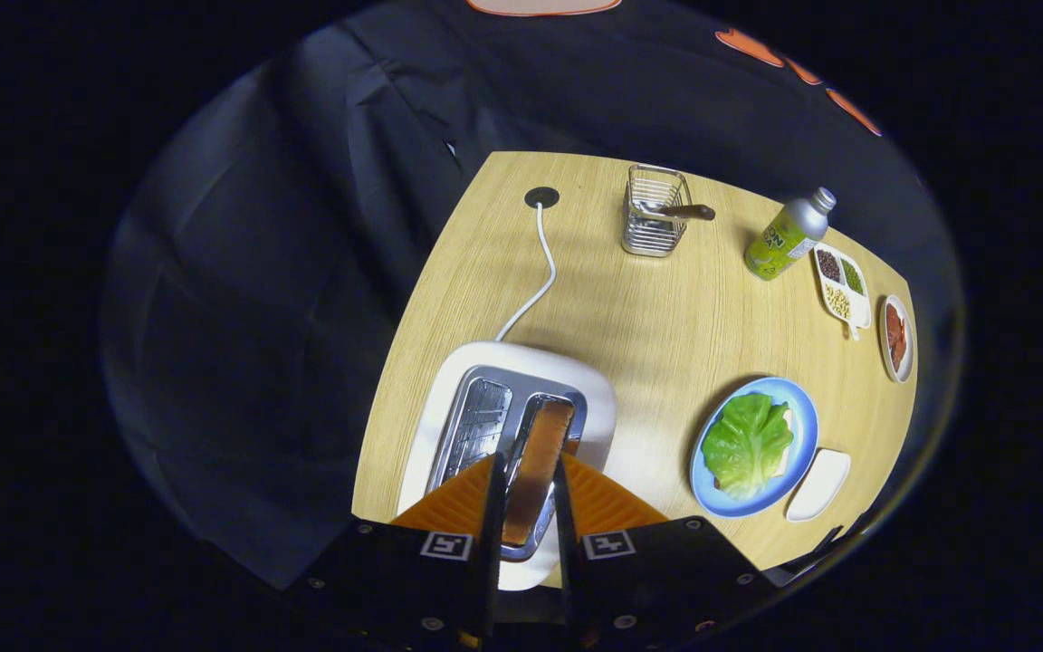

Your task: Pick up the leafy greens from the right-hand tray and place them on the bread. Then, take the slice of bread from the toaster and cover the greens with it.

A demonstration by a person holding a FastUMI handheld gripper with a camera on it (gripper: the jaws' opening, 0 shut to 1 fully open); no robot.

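A: From the gripper view, what are the fingers at?

B: The gripper sits right over the white toaster. Its two fingers flank the bread slice standing in the toaster's right slot, one on each side and close in. Whether both actually press on it, I cannot tell.

A: And the left slot?

B: Bare metal grille. A white cord runs from the toaster toward 12 o'clock, ending at a round dark grommet in the wooden table.

A: Where are the greens?

B: At about 3 o'clock from the toaster, a lettuce leaf lies on a blue plate, with a bit of bread peeking out beneath it. A small white tray touches the plate's rim at about 4 o'clock.

A: Farther off?

B: At 1 o'clock from the toaster, a wire basket with a utensil handle poking out. Toward 2 o'clock, a green bottle with a silver cap, a divided dish of beans and a small dish of something red.
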